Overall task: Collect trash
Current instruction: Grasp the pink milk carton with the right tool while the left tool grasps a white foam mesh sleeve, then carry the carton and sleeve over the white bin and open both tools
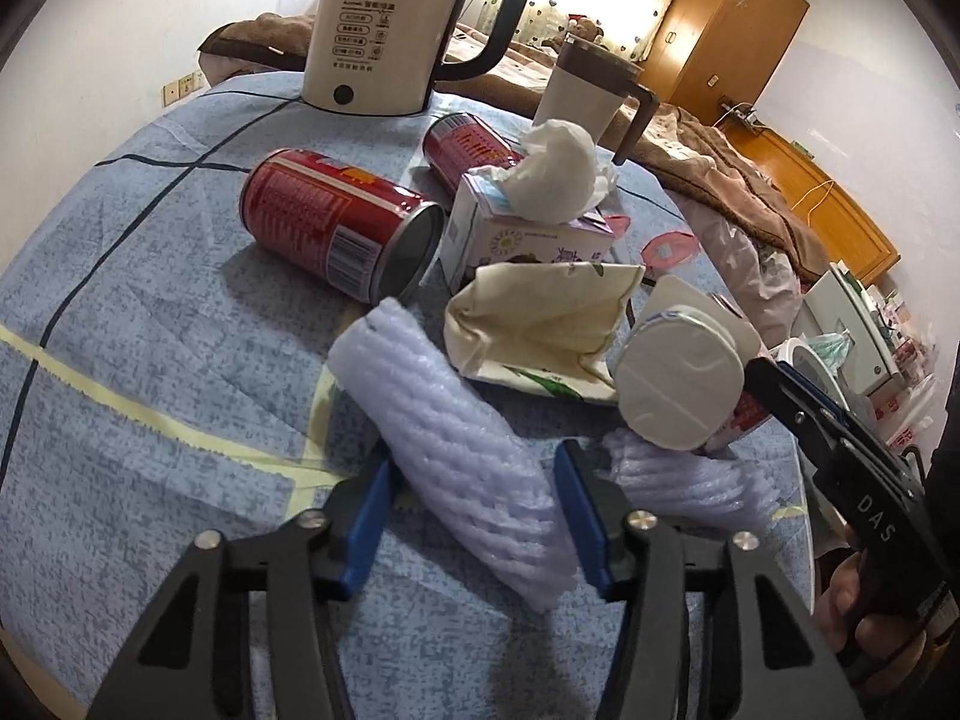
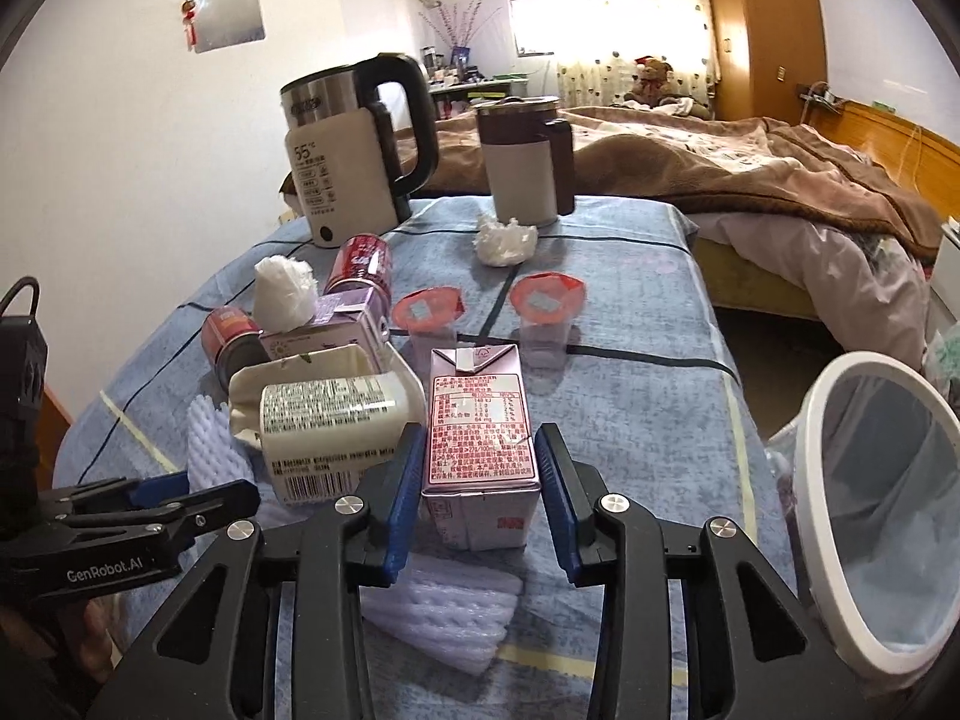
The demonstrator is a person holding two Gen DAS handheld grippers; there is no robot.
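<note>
— Trash lies all over our blue tablecloth (image 2: 630,396), but two pieces matter now. Which is nearer which hand?

— Our right gripper (image 2: 477,471) has the pink carton (image 2: 480,432) standing straight ahead, right between its blue pads (image 2: 399,498). The carton is upright, long axis vertical, narrow faces turned to the pads. We see a slim gap on each side, so we read those jaws as spread and not yet pressing.

— And the left?

— Our left gripper (image 1: 474,516) straddles the foam sleeve (image 1: 456,432). That sleeve lies flat, its long axis running diagonally away and to the left, near end between the pads. The jaws are parted there too; whether a pad touches the foam we cannot tell.

— Where does it all go?

— The white-rimmed bin (image 2: 888,516) sits low at the table's right edge, just beside our right gripper. So we judge the carton has the shorter trip: squeeze, lift, swing right.

— Anything in the way?

— The white bottle (image 2: 333,420) lies just left of the carton, close to the left pad.
</note>
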